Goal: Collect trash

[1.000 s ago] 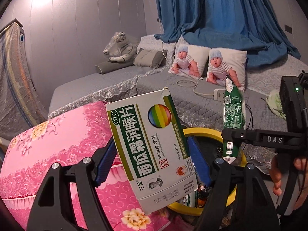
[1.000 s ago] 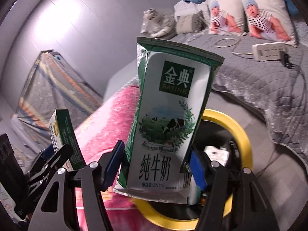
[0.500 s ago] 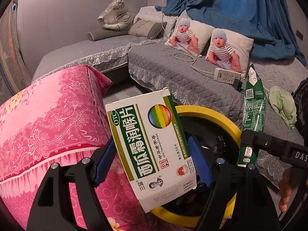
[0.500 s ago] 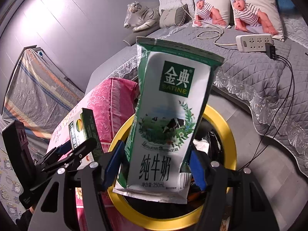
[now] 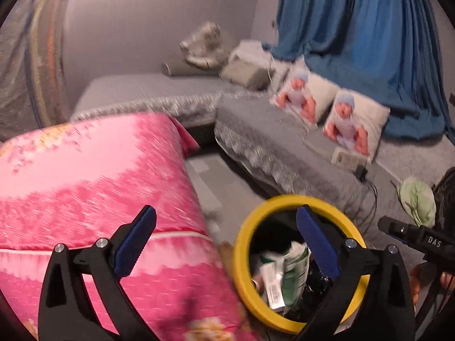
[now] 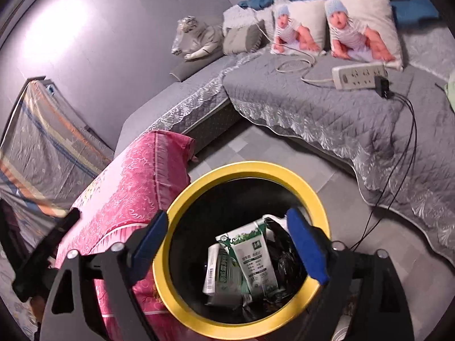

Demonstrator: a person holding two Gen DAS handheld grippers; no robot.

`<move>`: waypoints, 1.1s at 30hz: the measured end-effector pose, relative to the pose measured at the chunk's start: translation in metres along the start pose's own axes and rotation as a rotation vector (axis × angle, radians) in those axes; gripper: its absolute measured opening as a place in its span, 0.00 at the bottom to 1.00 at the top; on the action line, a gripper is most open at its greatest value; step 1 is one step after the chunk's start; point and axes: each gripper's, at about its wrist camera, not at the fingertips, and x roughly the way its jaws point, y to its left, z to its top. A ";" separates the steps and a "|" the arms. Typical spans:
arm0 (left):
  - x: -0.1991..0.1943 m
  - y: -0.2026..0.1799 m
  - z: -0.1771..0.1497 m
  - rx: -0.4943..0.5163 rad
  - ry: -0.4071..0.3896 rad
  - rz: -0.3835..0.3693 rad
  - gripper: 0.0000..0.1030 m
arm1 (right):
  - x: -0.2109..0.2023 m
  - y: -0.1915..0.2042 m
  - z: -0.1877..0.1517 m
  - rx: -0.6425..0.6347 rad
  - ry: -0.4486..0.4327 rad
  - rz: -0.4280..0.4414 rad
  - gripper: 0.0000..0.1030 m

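Observation:
A black bin with a yellow rim [image 6: 250,167] stands on the floor below both grippers. Inside it lie a green-and-white milk carton [image 6: 253,258] and a white-and-green medicine box [image 6: 219,270]. My right gripper [image 6: 229,244] hangs over the bin's mouth, its jaws opening with nothing between them. My left gripper [image 5: 226,241] is above the bin's left rim [image 5: 241,255], jaws opening and empty too. The milk carton [image 5: 295,270] and the medicine box [image 5: 273,281] show in the bin in the left wrist view, which is blurred.
A pink flowered cushion [image 6: 128,187] presses against the bin's left side. A grey quilted sofa [image 6: 312,108] runs behind, bearing a power strip [image 6: 358,76] whose black cables [image 6: 398,156] hang to the floor, and baby-print pillows [image 6: 361,28].
Both grippers have opened. The medicine box has left the left gripper and the milk carton the right one, and both now lie in the bin. The left gripper has shifted sideways.

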 end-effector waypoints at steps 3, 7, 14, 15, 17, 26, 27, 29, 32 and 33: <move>-0.040 0.017 0.004 0.031 -0.111 0.077 0.92 | -0.006 0.021 -0.003 -0.066 -0.041 -0.039 0.92; -0.097 0.049 0.004 0.031 -0.226 0.205 0.92 | -0.015 0.054 -0.012 -0.154 -0.140 -0.093 0.92; -0.169 0.102 -0.018 -0.028 -0.259 0.444 0.92 | -0.032 0.118 -0.045 -0.264 -0.178 0.066 0.92; -0.178 0.105 -0.023 -0.018 -0.262 0.483 0.92 | -0.035 0.132 -0.052 -0.300 -0.172 0.084 0.92; -0.199 0.113 -0.034 -0.013 -0.280 0.531 0.92 | -0.040 0.154 -0.064 -0.341 -0.189 0.115 0.92; -0.279 0.132 -0.065 -0.043 -0.322 0.640 0.92 | -0.087 0.237 -0.119 -0.492 -0.416 0.098 0.92; -0.286 0.133 -0.067 -0.053 -0.329 0.637 0.92 | -0.092 0.244 -0.122 -0.501 -0.437 0.081 0.92; -0.300 0.134 -0.072 -0.086 -0.349 0.600 0.92 | -0.099 0.251 -0.129 -0.513 -0.465 0.067 0.92; -0.312 0.134 -0.083 -0.133 -0.371 0.584 0.92 | -0.101 0.257 -0.141 -0.531 -0.462 0.080 0.92; -0.313 0.133 -0.087 -0.140 -0.375 0.585 0.92 | -0.100 0.259 -0.145 -0.535 -0.446 0.085 0.92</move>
